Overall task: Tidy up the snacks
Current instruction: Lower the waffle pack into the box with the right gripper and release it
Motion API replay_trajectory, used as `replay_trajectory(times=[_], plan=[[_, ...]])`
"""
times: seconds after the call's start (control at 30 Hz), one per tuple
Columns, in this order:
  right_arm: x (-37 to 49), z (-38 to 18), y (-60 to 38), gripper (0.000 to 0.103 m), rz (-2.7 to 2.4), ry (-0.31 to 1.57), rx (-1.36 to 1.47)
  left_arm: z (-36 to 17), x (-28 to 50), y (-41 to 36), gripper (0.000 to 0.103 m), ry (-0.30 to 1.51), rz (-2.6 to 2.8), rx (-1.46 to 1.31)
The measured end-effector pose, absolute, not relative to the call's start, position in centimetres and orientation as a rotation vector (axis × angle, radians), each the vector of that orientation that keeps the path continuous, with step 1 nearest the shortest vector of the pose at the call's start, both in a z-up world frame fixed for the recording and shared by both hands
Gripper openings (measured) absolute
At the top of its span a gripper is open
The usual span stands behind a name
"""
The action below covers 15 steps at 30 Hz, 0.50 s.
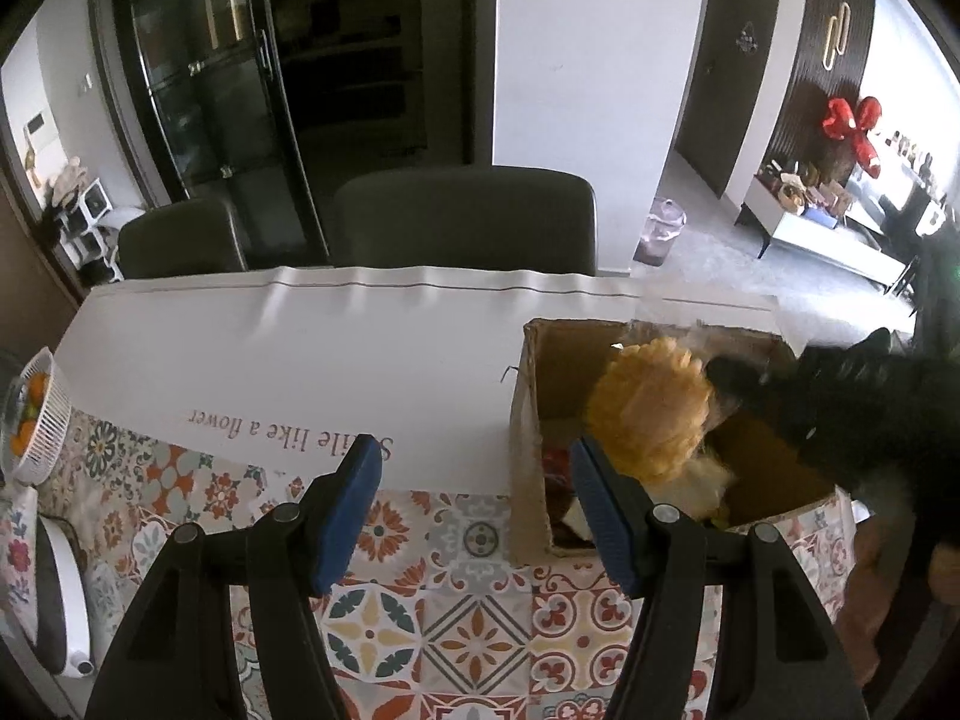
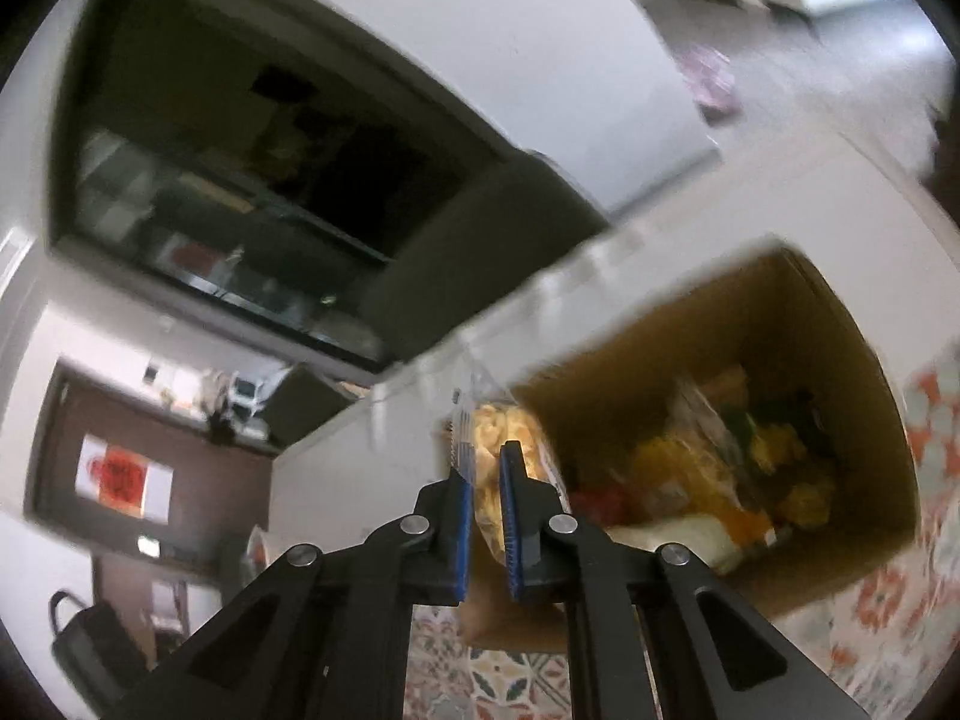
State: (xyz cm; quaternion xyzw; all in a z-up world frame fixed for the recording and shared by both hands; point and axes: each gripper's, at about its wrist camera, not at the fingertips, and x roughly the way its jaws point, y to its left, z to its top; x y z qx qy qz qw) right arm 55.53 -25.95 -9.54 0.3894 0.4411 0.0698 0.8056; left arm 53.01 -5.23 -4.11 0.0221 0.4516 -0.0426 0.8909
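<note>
Blue pads of the left gripper [image 1: 477, 516] gape wide over the patterned tablecloth [image 1: 420, 618], nothing between them; just beyond, the right gripper [image 2: 486, 480] pinches a clear bag of yellow snacks [image 1: 651, 414] above the open cardboard box [image 1: 528, 420]. More packets [image 2: 720, 480] lie inside, chairs [image 1: 468, 222] behind

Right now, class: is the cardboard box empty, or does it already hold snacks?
It holds snacks. The open-topped cardboard box shows several packets lying on its floor, seen from above in the right wrist view.
</note>
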Motion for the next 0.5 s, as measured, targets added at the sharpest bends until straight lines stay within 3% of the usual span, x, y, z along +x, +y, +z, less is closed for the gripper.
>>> replay_trajectory(times=[0.5], plan=[[56.2,-13.3,-24.9,0.01,-0.067,1.212,0.545,-4.9,53.1,-3.6,0.065,0.972,-0.054,0.002]])
